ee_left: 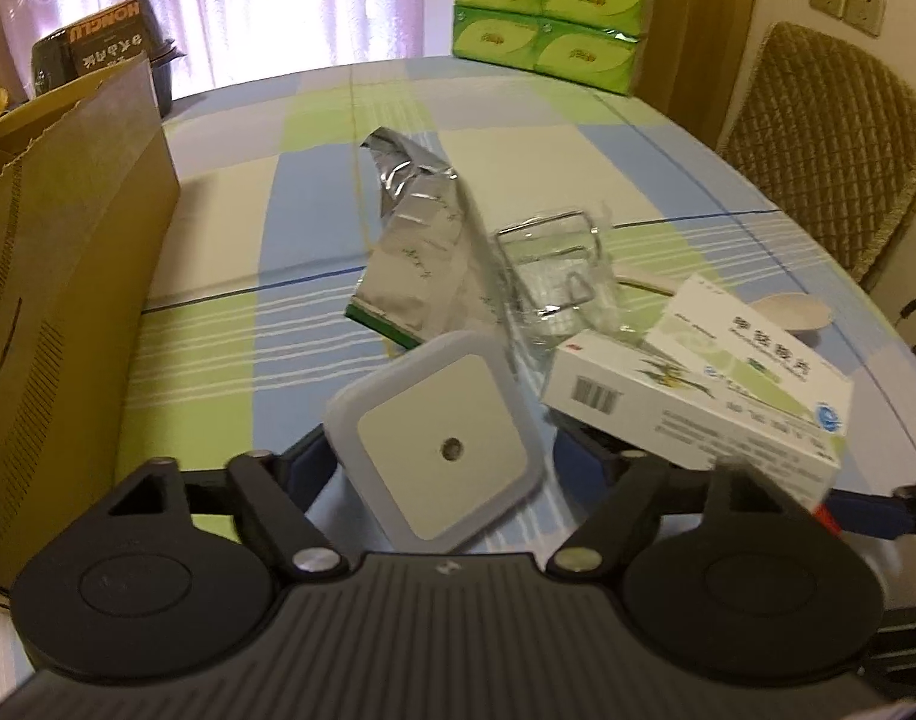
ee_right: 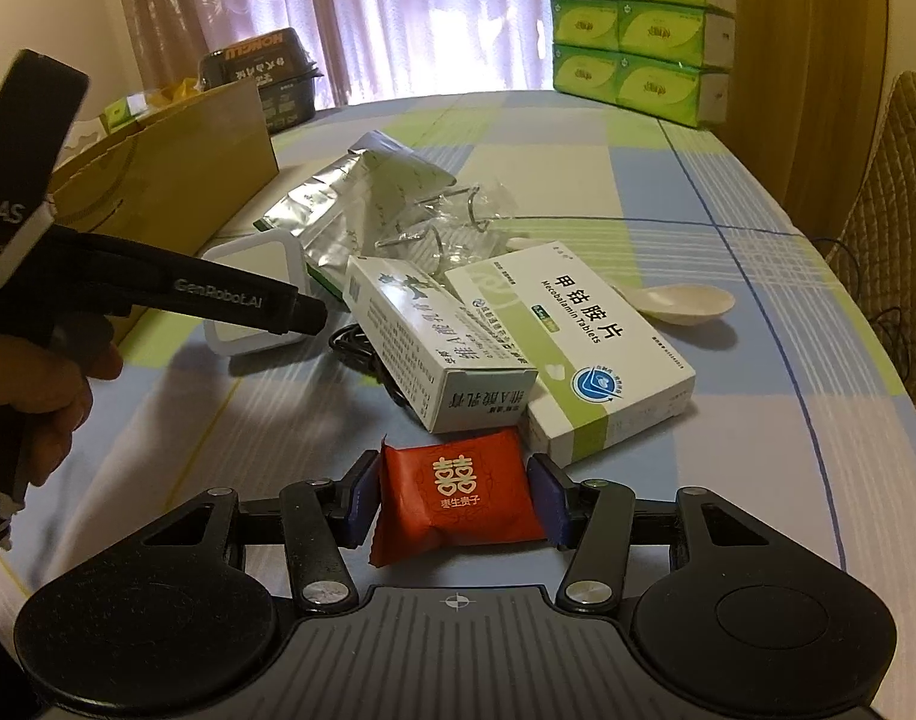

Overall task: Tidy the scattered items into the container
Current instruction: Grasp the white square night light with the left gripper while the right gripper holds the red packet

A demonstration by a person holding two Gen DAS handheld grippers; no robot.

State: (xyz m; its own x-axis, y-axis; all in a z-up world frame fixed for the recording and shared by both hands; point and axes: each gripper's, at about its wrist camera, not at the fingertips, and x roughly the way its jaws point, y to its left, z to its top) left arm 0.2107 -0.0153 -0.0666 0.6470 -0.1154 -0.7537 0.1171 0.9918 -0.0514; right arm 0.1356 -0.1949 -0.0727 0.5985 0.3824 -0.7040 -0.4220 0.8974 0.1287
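We cannot make out the clear plastic item [ee_left: 547, 276] beyond the left tongs [ee_left: 452, 450]; it blurs into the foil pouch [ee_left: 416, 252]. The left tongs pinch the white square night light [ee_left: 440, 438], their tips hidden behind it. The right tongs [ee_right: 455, 498] pinch the red packet [ee_right: 455, 495], with the two medicine boxes [ee_right: 568, 336] just ahead on the desk [ee_right: 727, 192]. The cardboard box [ee_left: 68, 252] stands left of the left tongs.

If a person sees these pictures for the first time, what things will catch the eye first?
Probably the red sweet packet, held between the fingers of the right gripper near the table's front edge. Next, the white square night light in the left gripper, beside the cardboard box. Behind, green tissue packs are stacked by the curtain.
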